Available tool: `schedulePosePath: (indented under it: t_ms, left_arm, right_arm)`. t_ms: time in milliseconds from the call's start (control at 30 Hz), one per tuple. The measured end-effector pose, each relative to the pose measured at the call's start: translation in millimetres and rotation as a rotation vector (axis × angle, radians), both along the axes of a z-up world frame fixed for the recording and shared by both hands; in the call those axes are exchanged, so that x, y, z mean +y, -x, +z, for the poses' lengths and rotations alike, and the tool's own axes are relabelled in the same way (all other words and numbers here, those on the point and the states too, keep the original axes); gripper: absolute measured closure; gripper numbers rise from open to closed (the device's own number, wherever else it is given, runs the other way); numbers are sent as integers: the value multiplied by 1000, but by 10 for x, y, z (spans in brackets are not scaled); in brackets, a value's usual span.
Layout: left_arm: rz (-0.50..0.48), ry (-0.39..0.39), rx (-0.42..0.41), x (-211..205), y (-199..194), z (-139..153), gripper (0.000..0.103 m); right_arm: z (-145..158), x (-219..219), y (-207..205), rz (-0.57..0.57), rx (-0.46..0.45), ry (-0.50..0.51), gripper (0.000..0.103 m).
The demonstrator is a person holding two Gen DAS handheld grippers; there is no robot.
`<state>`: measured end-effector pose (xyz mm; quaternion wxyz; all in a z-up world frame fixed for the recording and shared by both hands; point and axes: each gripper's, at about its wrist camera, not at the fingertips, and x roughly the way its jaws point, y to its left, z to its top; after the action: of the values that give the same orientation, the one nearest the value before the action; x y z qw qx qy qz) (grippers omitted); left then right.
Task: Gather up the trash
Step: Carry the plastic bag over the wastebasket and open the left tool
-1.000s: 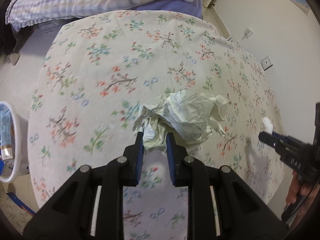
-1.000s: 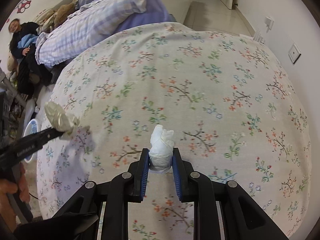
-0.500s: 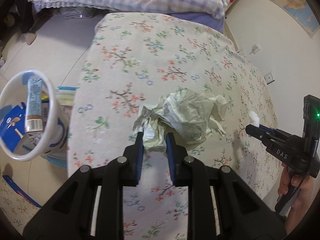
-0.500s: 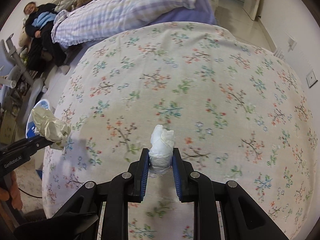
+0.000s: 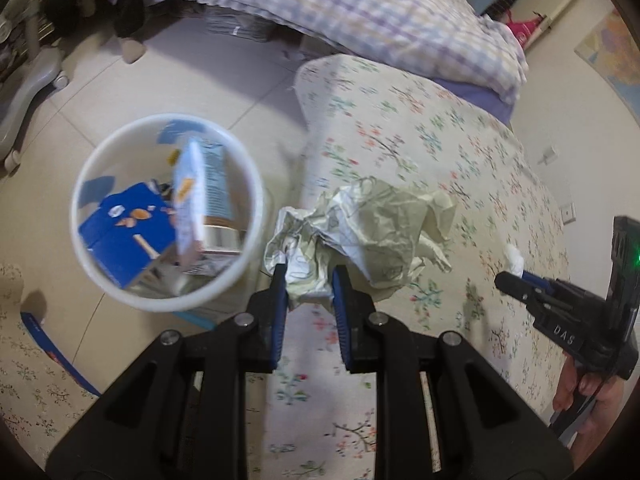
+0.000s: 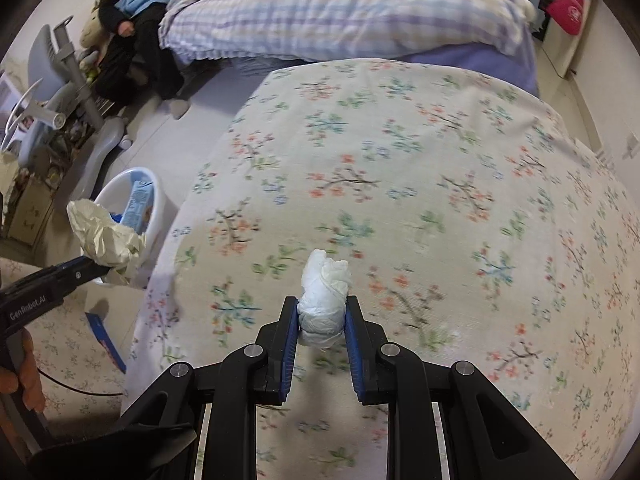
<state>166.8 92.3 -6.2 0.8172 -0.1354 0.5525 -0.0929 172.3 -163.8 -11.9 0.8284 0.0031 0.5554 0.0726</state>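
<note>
My left gripper (image 5: 309, 288) is shut on a large crumpled pale-green paper (image 5: 372, 228) and holds it in the air at the table's left edge, just right of a white trash bin (image 5: 120, 140) on the floor. The bin holds a blue box and a carton. My right gripper (image 6: 322, 322) is shut on a white tissue wad (image 6: 324, 300) above the floral tablecloth (image 6: 400, 184). In the right wrist view the left gripper (image 6: 86, 266) with the paper (image 6: 104, 236) shows beside the bin (image 6: 154, 208). In the left wrist view the right gripper (image 5: 516, 280) shows at the right.
A bed with a plaid quilt (image 6: 340, 12) lies behind the table. A grey chair base (image 6: 72, 68) and a seated person (image 6: 132, 12) are at the far left. A blue flat box (image 6: 106, 340) lies on the floor near the bin. A wall (image 5: 580, 92) is right.
My left gripper has carried the crumpled paper leftward from over the table to its left edge, beside the bin. My right gripper keeps the tissue wad and has shifted a little left.
</note>
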Motion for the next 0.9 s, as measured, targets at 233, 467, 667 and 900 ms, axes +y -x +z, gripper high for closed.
schedulePosePath:
  t_ms: [233,467,667,900]
  left_arm:
    - [139,1,4,506,-51,-46,79]
    - [295,-40,29,898,-88,-207,79]
    - [337,-36,64,1049,-159,-348,79]
    - [304,-38,63,1036,-187,-344,31]
  right_arm:
    - [-63,430,-82,46,10,-9,80]
    - [-123,792,-139,88,16,-11,80]
    - [-167,989,-200,107,18,-9,80]
    - [-180,1157,-234,120,15,-13,80]
